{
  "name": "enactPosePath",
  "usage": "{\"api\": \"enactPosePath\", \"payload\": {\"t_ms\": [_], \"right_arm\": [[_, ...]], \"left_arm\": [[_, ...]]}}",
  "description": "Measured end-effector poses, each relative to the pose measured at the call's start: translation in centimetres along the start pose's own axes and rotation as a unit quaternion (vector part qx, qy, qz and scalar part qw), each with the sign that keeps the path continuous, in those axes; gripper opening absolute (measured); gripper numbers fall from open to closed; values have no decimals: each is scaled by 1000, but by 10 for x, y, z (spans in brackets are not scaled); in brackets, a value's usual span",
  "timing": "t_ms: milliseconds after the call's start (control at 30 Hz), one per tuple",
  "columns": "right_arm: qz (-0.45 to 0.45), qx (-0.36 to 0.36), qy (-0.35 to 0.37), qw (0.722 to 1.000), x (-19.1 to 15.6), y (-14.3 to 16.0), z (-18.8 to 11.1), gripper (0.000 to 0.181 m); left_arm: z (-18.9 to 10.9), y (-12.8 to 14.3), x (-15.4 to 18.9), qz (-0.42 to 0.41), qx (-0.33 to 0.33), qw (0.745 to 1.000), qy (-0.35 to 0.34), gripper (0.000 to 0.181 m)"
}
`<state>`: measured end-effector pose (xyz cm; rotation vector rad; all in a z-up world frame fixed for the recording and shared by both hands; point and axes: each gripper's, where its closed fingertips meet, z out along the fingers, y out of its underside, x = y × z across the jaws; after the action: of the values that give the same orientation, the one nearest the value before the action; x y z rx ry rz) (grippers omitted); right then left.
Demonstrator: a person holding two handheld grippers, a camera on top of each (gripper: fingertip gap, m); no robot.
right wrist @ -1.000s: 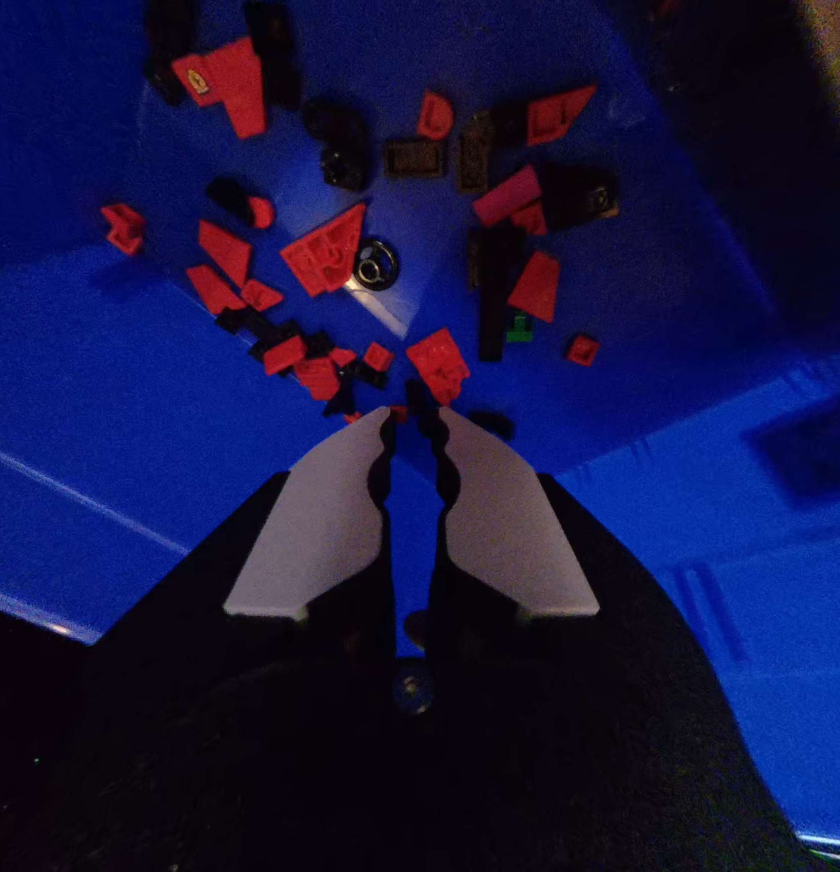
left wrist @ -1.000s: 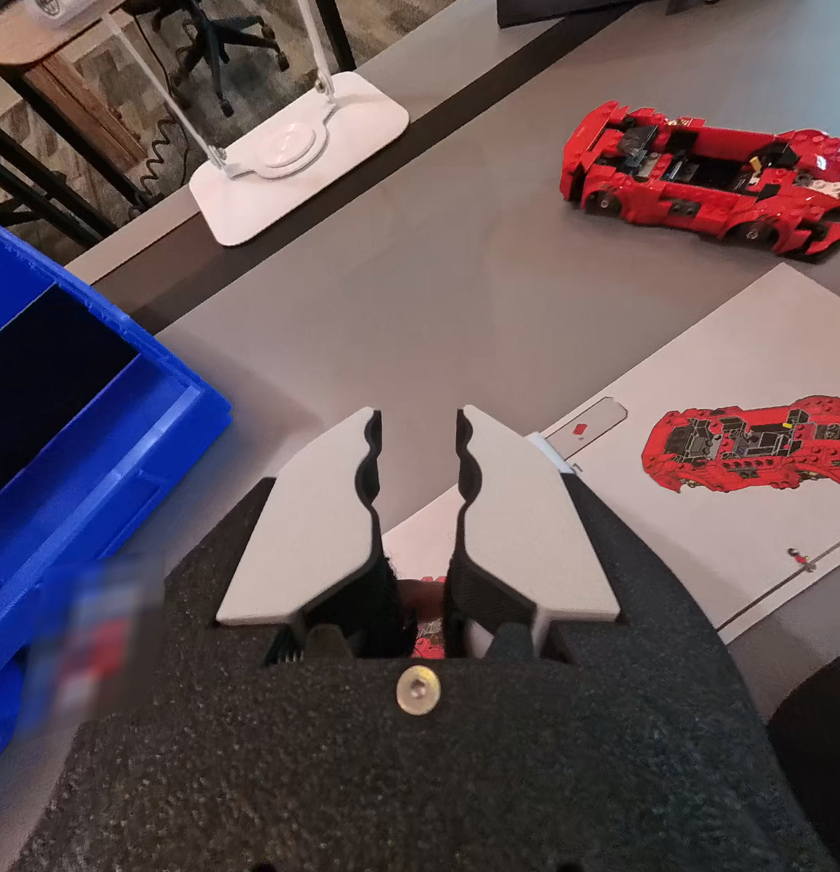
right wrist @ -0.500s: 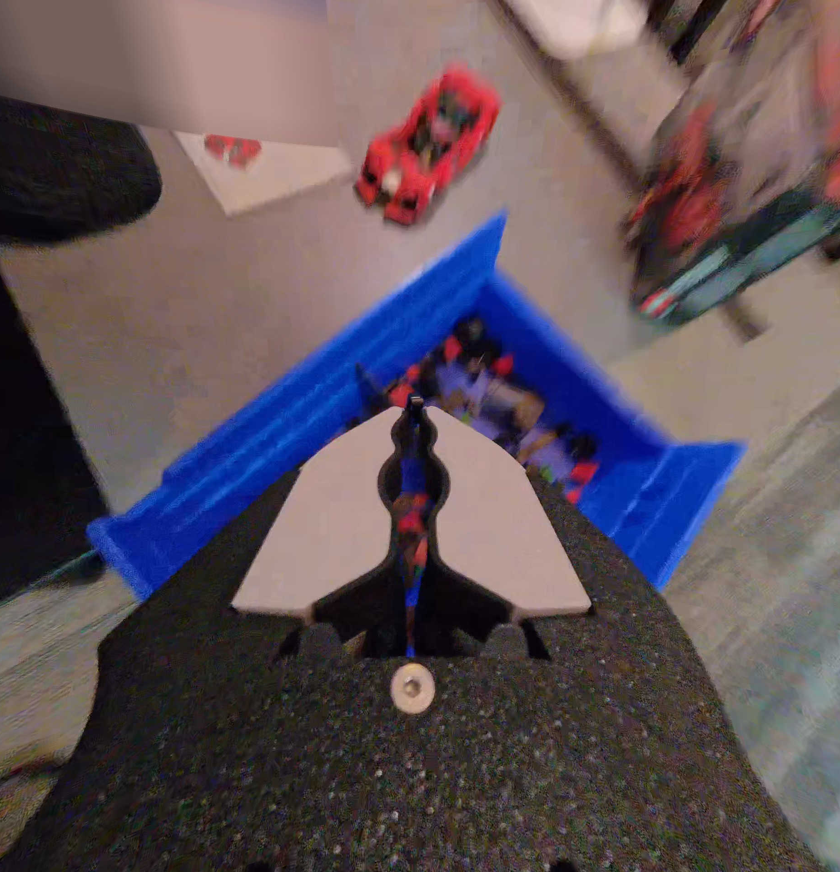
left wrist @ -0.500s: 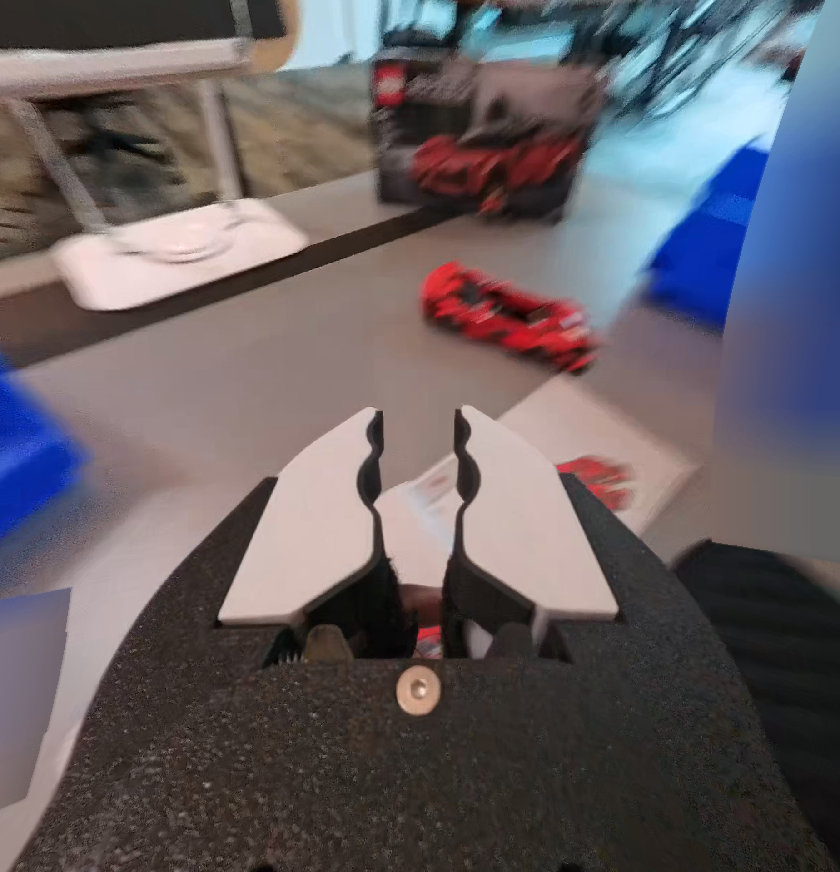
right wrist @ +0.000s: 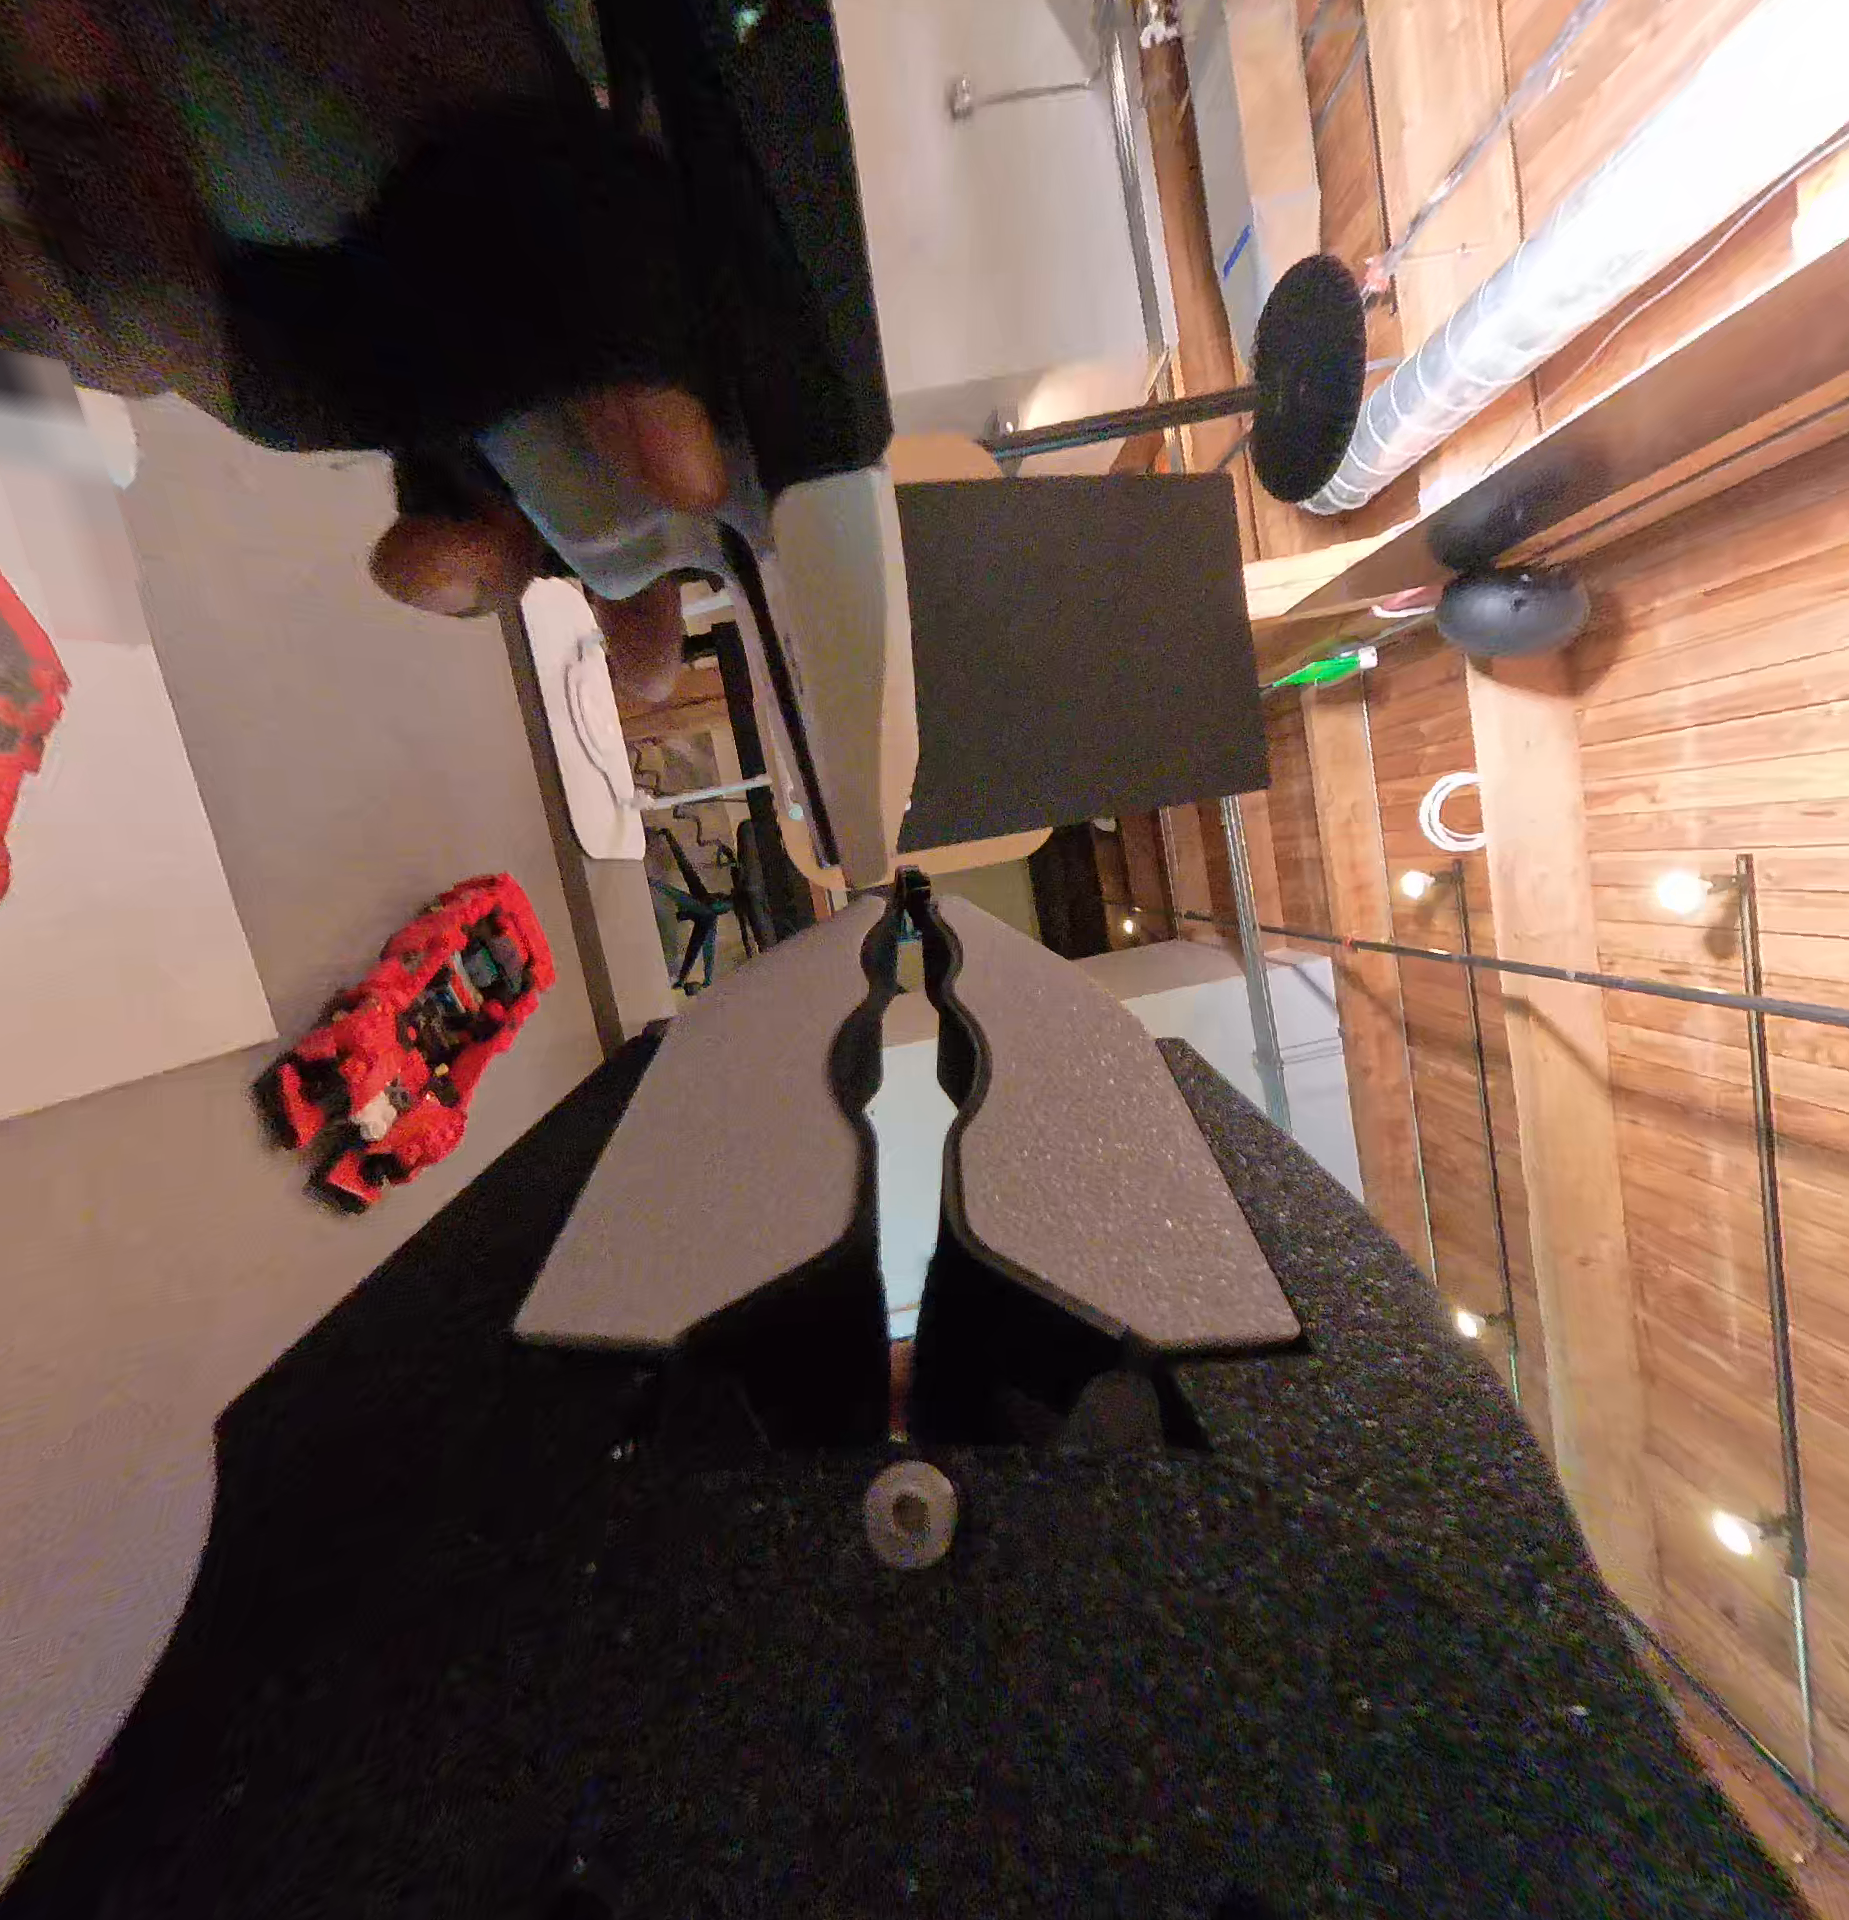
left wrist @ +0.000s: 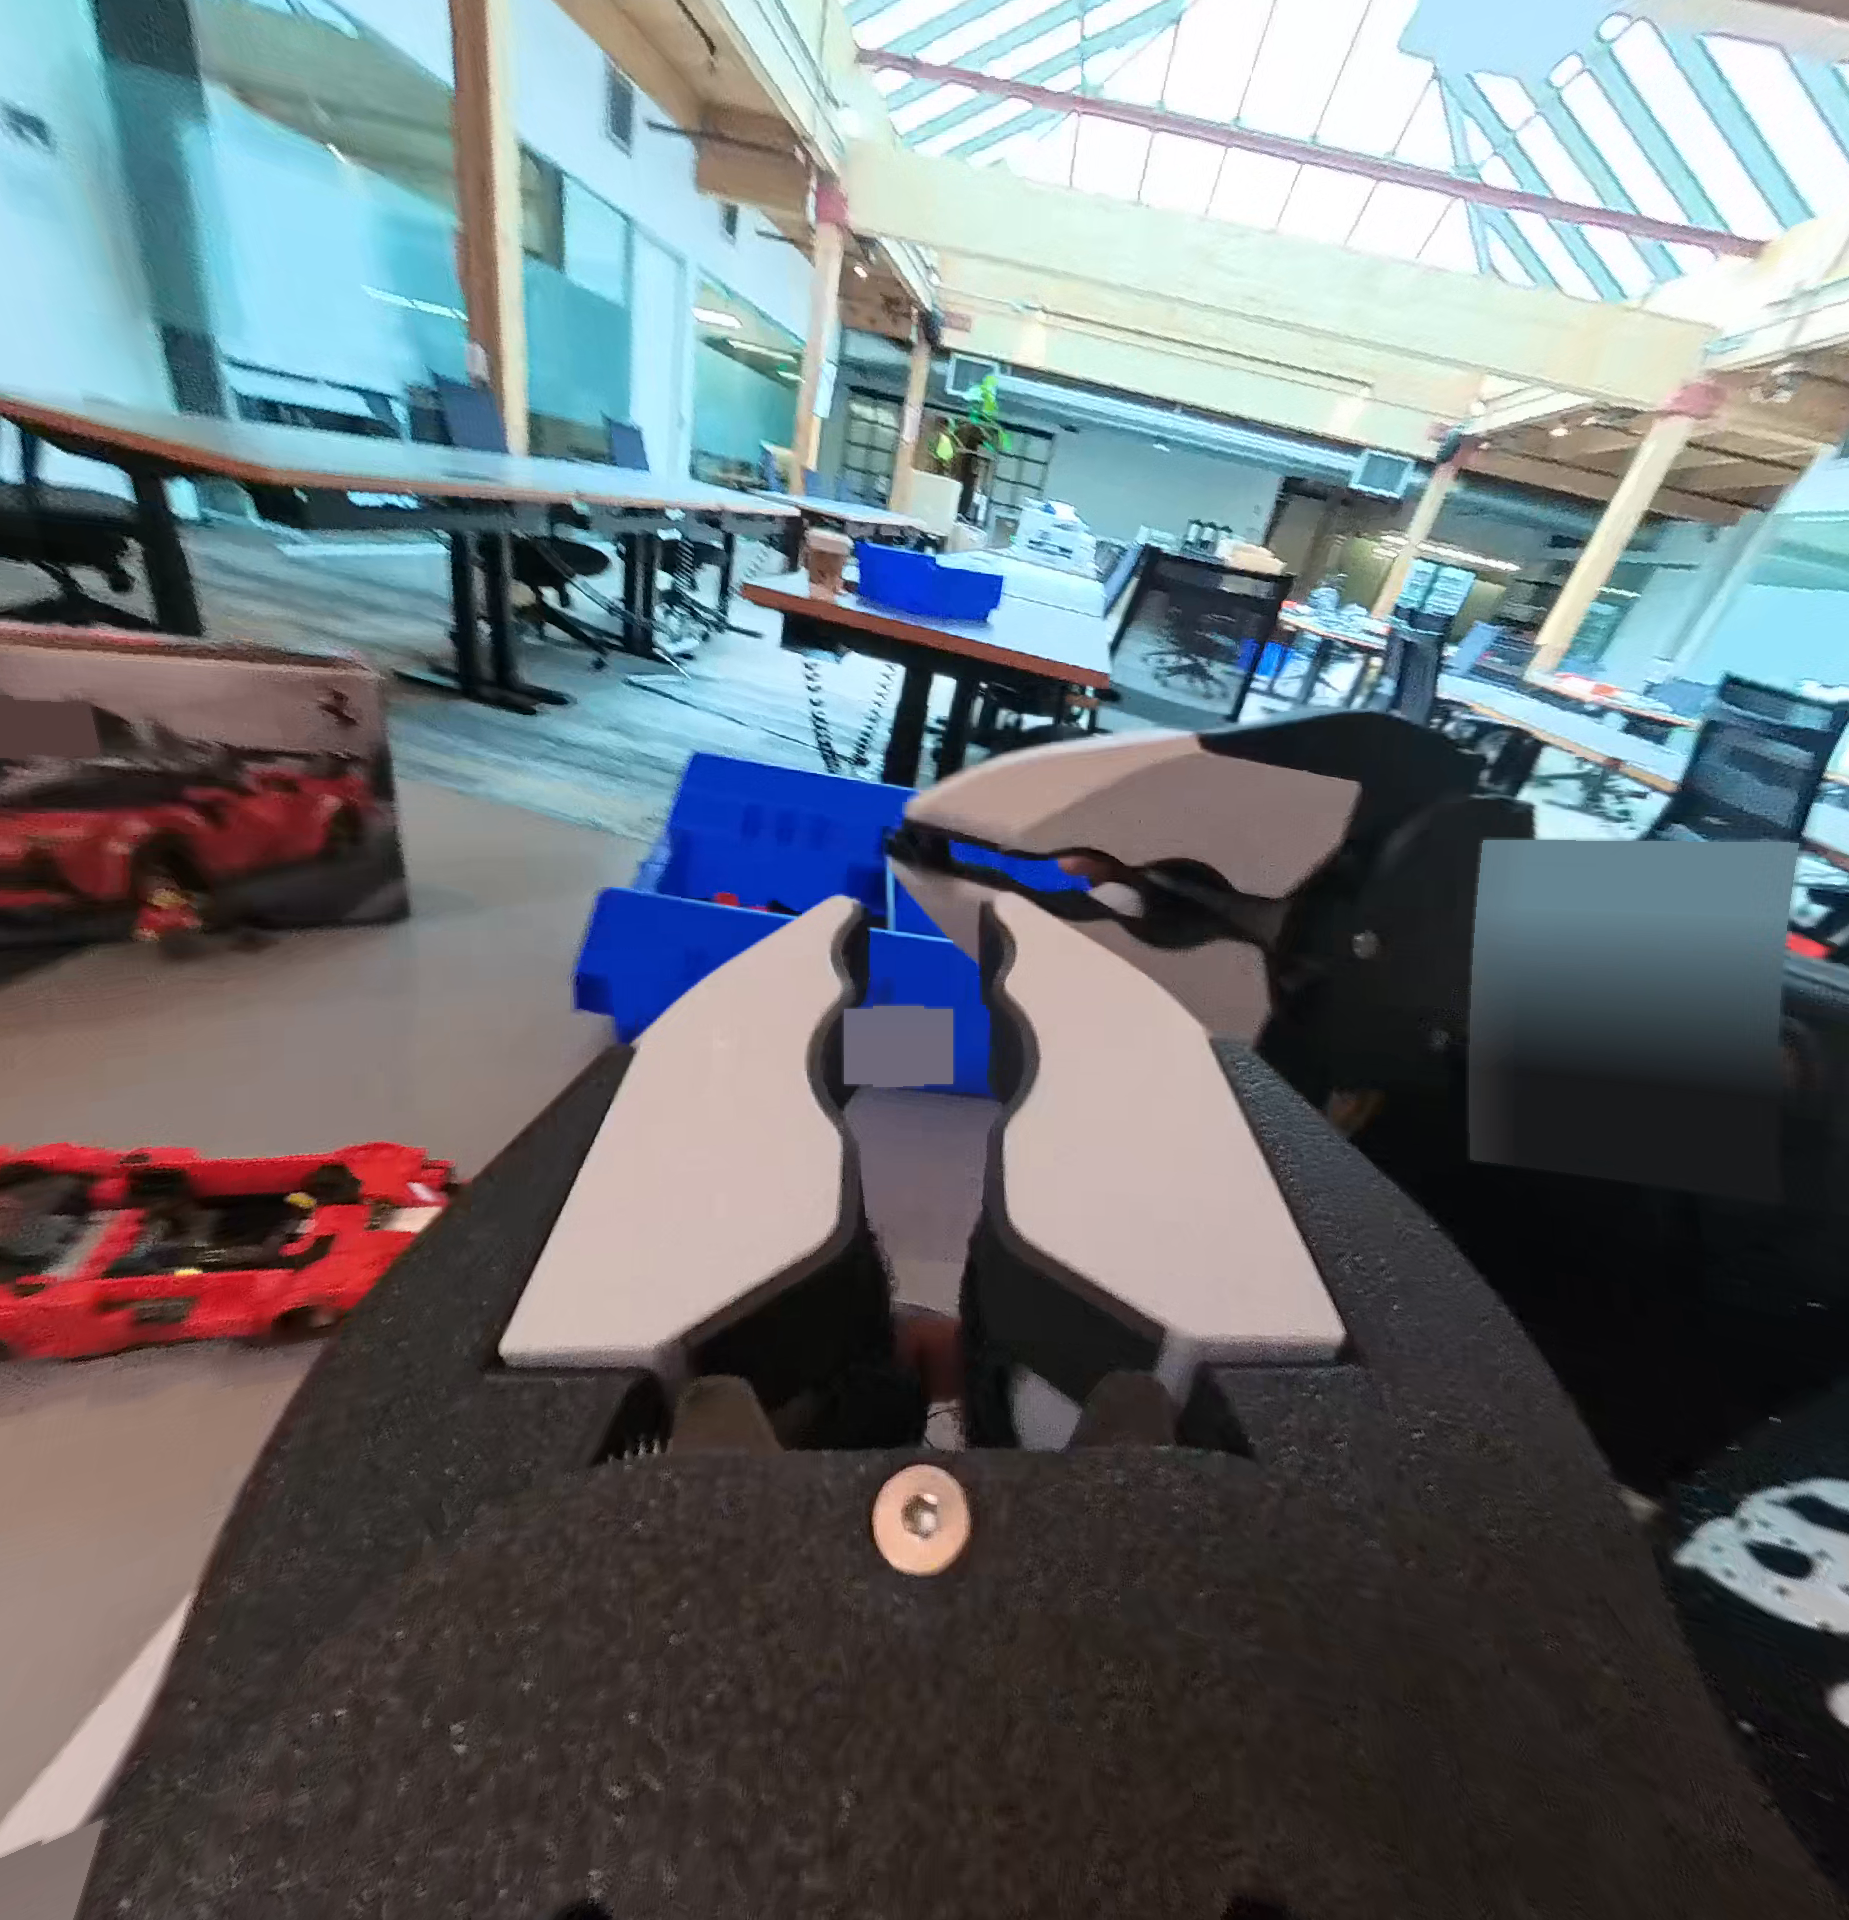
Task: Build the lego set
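Observation:
My right gripper (right wrist: pixel 909 902) is shut on a small black lego piece (right wrist: pixel 909 883) that sticks out at its tips. It is held in the air, rolled onto its side. In the left wrist view the right gripper (left wrist: pixel 904 836) comes in from the right, tips just above my left fingertips. My left gripper (left wrist: pixel 922 920) is open and empty, also raised, and shows side-on in the right wrist view (right wrist: pixel 852 857). The part-built red lego car (left wrist: pixel 172 1257) lies on the grey table at the left, and also shows in the right wrist view (right wrist: pixel 411 1039).
A blue parts bin (left wrist: pixel 754 862) stands on the table behind the grippers. The set's box (left wrist: pixel 172 810) stands at the far left. The white instruction sheet (right wrist: pixel 89 883) lies near the car. A hand (right wrist: pixel 587 499) holds the left gripper. A white lamp base (right wrist: pixel 598 748) sits at the table's edge.
My right gripper has come out of the blue bin, shut on a small black piece, risen and rolled sideways. My left gripper has lifted off the table and swung toward it, still open.

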<state>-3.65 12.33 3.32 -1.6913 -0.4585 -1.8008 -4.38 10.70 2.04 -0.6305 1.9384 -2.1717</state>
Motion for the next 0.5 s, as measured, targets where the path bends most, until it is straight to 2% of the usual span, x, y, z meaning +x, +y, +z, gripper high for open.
{"api": "enactPosePath", "payload": {"t_ms": [167,333,400,500], "right_arm": [[-11,27,-19,999,-4,-24,3,4],[-36,37,-31,998,-7,-34,7,5],[-35,45,-36,998,-8,-35,7,5],[-27,70,-49,996,-11,-36,5,5]], "left_arm": [[-22,-8,3,28,9,1000,9,14],[-29,-11,4,6,26,999,23,17],[-30,-10,3,0,27,999,34,9],[-32,-7,5,0,26,998,52,8]]}}
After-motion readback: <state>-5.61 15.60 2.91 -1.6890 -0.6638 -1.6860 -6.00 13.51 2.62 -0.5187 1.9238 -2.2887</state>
